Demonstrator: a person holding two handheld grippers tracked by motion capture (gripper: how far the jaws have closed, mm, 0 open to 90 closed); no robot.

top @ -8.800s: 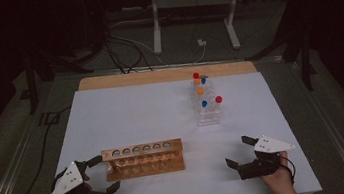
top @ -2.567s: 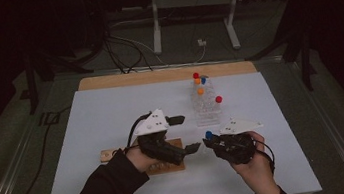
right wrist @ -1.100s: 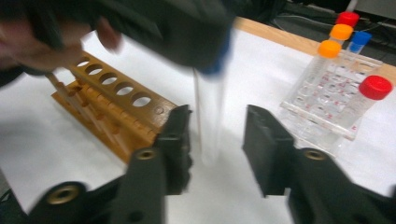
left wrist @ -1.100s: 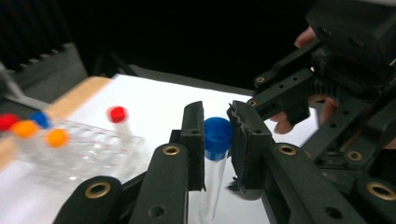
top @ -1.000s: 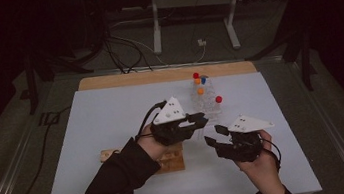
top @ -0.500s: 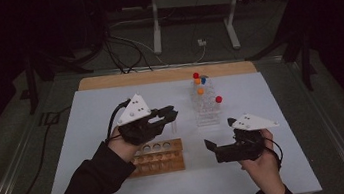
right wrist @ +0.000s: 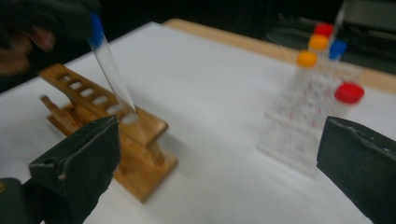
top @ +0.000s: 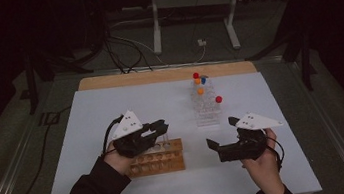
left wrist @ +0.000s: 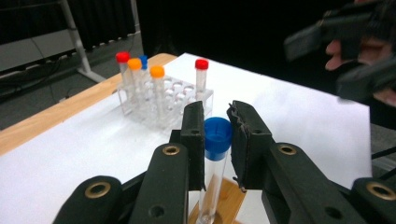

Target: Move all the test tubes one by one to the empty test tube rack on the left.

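Gripping the blue-capped tube (left wrist: 215,154) just below its cap, the left gripper (left wrist: 215,135) held it tilted over the wooden rack (right wrist: 112,128) at lower centre, lining up a hole; the right gripper (right wrist: 219,158) waited, jaws wide apart.

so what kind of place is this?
Likely a lab-style recording bench in a dark room: a white-topped table, a clear tube rack and a wooden rack on it, cables and stand legs on the floor behind.
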